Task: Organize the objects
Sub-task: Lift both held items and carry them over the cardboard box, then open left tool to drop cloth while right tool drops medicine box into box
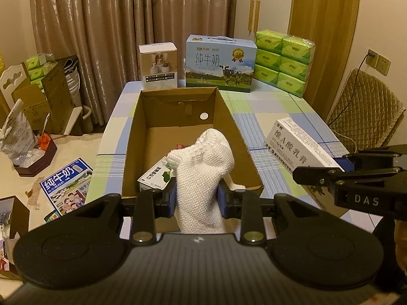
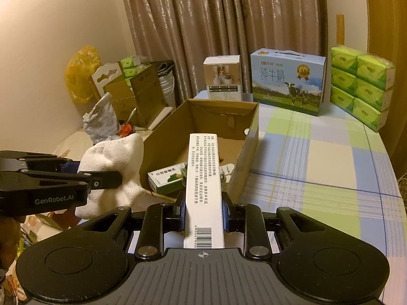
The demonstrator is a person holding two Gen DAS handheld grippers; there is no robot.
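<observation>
My left gripper (image 1: 197,198) is shut on a crumpled white cloth (image 1: 203,167), which it holds over the near end of an open cardboard box (image 1: 229,111). The right wrist view shows the same cloth (image 2: 114,157) at the left, beside the box (image 2: 250,124). My right gripper (image 2: 203,209) is shut on a long white medicine carton (image 2: 202,178), held near the box's right side; that carton (image 1: 297,142) shows at the right in the left wrist view. Inside the box lies a small green and white carton (image 1: 155,175) (image 2: 168,178).
A checked tablecloth (image 2: 318,157) covers the table. At its far end stand a small white box (image 1: 157,63), a blue milk case (image 1: 220,63) and stacked green tissue packs (image 1: 285,61). A cluttered side table (image 1: 51,167) lies left, a quilted chair (image 1: 363,106) right.
</observation>
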